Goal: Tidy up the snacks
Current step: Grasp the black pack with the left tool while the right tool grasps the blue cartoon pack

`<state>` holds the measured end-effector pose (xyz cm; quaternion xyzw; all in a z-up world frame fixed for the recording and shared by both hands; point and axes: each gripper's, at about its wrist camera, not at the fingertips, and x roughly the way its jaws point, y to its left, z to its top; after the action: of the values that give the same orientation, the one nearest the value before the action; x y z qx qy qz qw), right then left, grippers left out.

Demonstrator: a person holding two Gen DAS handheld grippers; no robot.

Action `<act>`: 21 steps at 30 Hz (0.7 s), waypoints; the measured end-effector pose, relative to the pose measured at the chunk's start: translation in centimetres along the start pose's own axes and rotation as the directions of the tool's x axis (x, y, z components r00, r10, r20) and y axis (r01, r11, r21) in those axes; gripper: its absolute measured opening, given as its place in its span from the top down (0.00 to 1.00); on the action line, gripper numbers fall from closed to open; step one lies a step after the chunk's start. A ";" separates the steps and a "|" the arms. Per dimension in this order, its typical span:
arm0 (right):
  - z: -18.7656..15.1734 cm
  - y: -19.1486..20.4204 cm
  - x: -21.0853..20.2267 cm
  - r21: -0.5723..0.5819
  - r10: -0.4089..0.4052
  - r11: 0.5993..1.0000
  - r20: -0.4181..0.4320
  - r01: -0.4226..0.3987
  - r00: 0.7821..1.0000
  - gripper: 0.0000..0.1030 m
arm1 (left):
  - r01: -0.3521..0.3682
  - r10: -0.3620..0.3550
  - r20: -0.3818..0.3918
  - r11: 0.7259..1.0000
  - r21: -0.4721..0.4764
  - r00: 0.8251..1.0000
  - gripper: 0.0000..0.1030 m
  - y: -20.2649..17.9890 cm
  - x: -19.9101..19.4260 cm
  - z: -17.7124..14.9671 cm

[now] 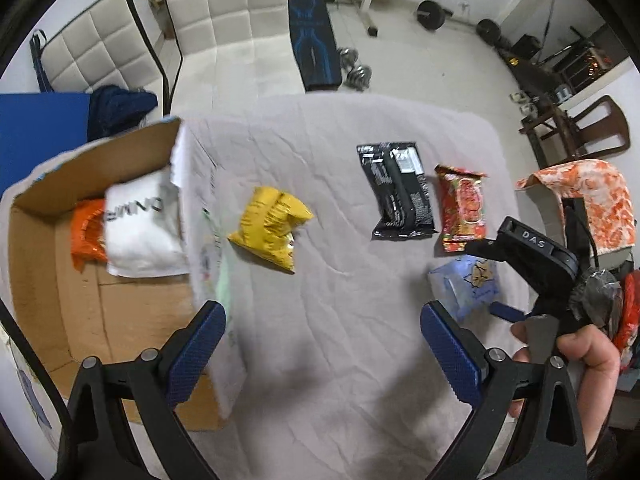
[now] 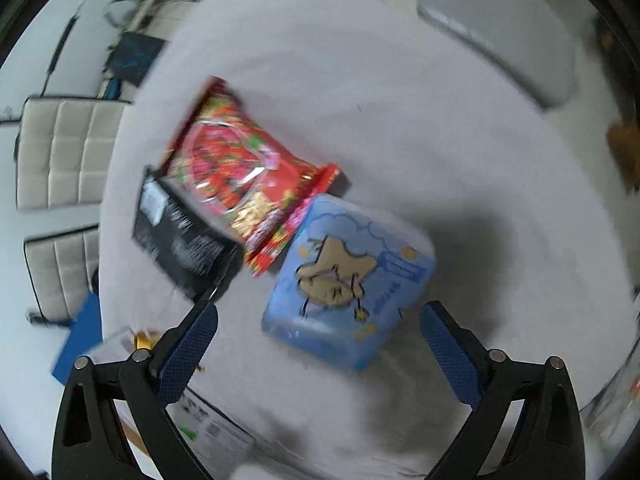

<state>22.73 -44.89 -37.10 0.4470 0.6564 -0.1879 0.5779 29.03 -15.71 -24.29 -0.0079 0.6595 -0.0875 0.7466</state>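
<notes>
Snacks lie spread on the cloth-covered tabletop [image 1: 320, 320], apparently for boxing: right hand-held gripper [image 2: 319, 330] gapes empty over the blue packet [image 2: 348, 280], left hand-held gripper [image 1: 323, 330] unclenched beside the cardboard box [image 1: 36, 264].

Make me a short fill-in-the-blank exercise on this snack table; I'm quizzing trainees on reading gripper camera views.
1. The white packet lies inside the cardboard ____, beside the orange packet.
2. The snack alone at mid-table, nearest the box, is coloured ____.
3. Between the black packet and the blue packet lies a ____ packet.
4. The right gripper, above the blue packet, is ____.

Missing words: box; yellow; red; open
</notes>
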 end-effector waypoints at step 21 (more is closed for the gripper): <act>-2.5 -0.1 1.3 -0.558 -0.395 0.739 0.095 0.377 0.914 0.11 | 0.061 -0.061 -0.256 0.998 -0.008 0.965 0.03 -5.8 14.2 10.1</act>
<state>21.26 -42.49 -37.70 0.1125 0.7689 -0.0938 0.6224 39.89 -24.50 -36.24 -0.0168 0.7500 -0.1105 0.6520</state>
